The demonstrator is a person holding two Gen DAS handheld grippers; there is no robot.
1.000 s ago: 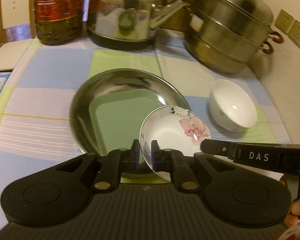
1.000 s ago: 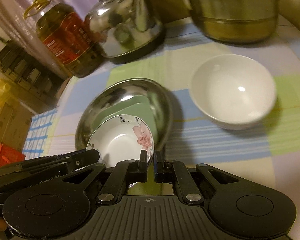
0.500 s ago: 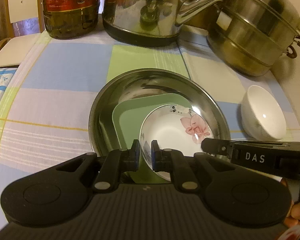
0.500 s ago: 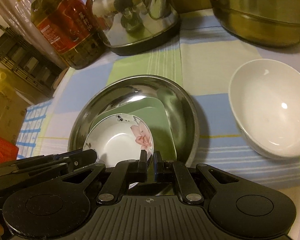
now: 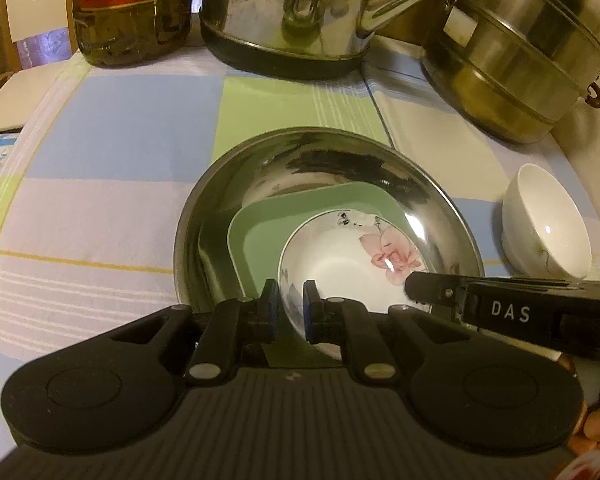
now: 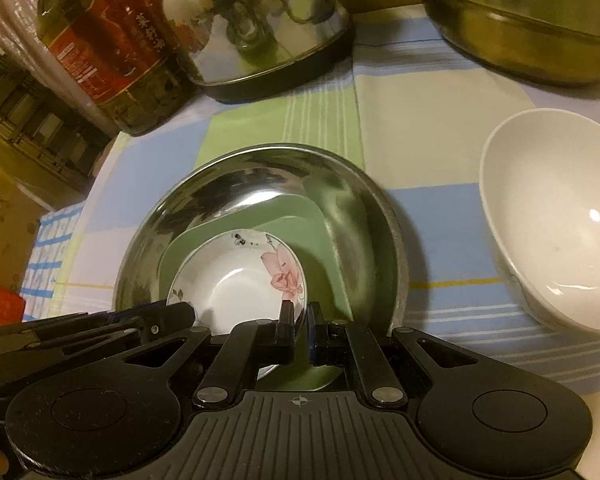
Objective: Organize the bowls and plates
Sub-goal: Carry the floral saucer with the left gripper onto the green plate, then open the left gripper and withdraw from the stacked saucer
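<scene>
Both tongs, left (image 5: 291,304) and right (image 6: 301,322), pinch the flowered bowl (image 5: 340,264) by its near rim over the green plate (image 5: 260,232)

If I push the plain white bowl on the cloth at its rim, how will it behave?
The white bowl looks like glazed ceramic, so probably rigid and breakable. It stands on a narrow foot under a much wider rim, so a rim push may tip it. The checked tablecloth likely resists sliding.

oil bottle (image 5: 132,8): back left, upright | steel kettle (image 5: 300,12): just right of it | stacked steel steamer pot (image 5: 528,52): back right | checked cloth (image 5: 120,128): covers desk
</scene>
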